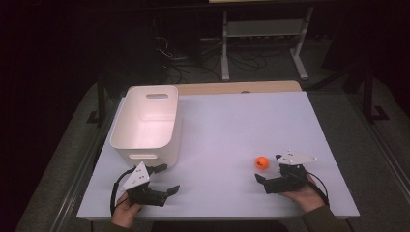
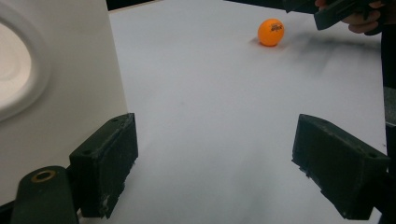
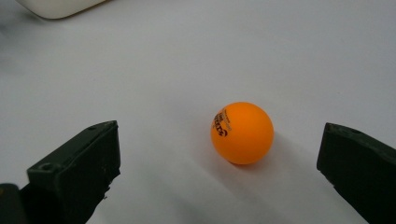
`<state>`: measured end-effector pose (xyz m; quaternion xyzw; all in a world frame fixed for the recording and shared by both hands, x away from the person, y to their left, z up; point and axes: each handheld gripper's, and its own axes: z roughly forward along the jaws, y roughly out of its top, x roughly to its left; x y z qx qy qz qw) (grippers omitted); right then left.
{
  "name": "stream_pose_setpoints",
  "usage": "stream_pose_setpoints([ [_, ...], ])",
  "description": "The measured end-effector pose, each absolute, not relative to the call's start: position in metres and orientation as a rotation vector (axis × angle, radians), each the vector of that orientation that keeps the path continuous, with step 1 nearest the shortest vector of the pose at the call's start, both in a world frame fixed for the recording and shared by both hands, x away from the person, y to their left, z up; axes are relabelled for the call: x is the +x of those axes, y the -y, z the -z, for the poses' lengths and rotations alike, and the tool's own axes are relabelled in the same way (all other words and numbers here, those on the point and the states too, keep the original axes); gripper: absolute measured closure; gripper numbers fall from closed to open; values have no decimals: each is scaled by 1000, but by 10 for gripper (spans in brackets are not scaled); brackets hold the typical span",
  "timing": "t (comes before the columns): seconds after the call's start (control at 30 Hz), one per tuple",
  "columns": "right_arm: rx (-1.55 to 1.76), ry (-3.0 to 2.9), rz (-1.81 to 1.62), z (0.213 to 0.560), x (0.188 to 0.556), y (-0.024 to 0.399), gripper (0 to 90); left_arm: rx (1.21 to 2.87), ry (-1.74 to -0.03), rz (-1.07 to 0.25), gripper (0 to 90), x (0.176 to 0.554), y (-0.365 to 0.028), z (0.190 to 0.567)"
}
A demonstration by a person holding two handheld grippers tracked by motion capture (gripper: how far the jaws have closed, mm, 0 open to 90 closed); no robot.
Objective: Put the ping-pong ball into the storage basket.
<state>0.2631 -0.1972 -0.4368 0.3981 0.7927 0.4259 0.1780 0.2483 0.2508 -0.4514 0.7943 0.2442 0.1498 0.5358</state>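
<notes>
An orange ball is seen right of centre in the high view, on the white table, just ahead of the right gripper, whose jaws are spread wide. At lower left, the left gripper is held wide open beside the white bin.

We see bare table between our grippers, open to pass. The white bin blocks the left gripper on its far side; an orange ball sits between the right gripper's spread jaws.
</notes>
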Motion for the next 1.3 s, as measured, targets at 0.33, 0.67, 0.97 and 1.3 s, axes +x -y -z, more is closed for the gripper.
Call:
stream_pose_setpoints([
  [0.33, 1112, -2240, -1217, 433, 265, 197, 0, 1891, -581, -358, 141, 248, -251, 451],
  [0.67, 1101, -2240, -1219, 428, 272, 196, 0, 1888, -582, -360, 141, 248, -251, 451],
  [0.97, 1098, -2236, -1226, 426, 277, 195, 0, 1884, -587, -356, 142, 248, -250, 452],
  [1.3, 1096, -2224, -1237, 421, 282, 194, 0, 1889, -586, -356, 141, 248, -251, 451],
])
